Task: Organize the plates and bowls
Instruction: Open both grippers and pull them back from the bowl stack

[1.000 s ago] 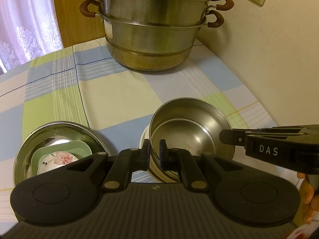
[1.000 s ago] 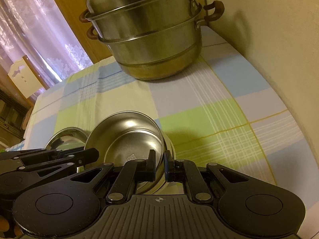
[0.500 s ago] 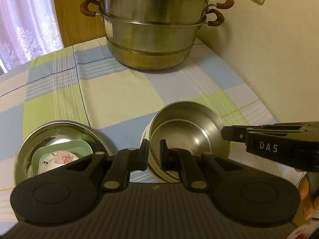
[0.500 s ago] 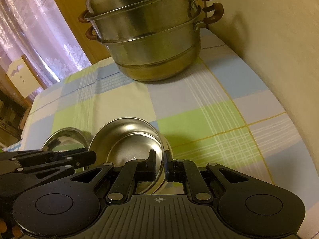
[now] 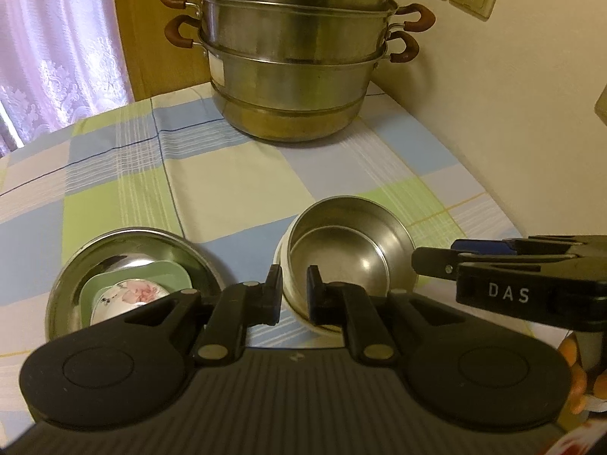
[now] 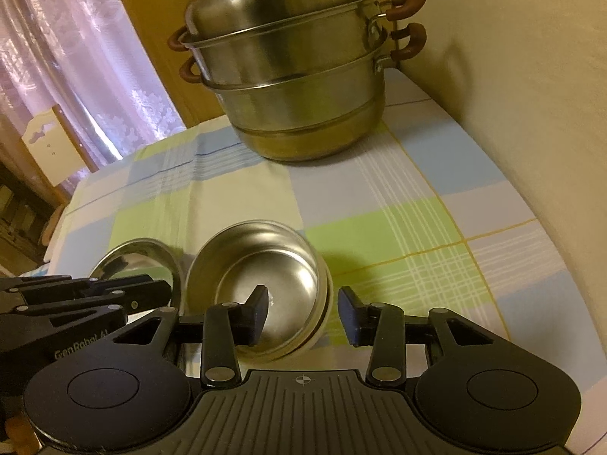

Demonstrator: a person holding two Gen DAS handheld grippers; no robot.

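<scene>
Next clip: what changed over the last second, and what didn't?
The right claw let go of the steel bowl: its jaws are opening, with the rim between them untouched. The left claw is opening too, astride the near rim. The bowl stays nested in the white bowl; the steamer pot is unmoved.

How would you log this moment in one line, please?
steel bowl nested in white bowl | left gripper: barely open at rim | right gripper: opening, rim between jaws

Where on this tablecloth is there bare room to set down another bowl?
Free: the wide checked stretch between the steamer pot and the steel bowl, and the cloth between that bowl and the wall. Crowded: the near edge, where the wide steel basin and both grippers sit.
</scene>
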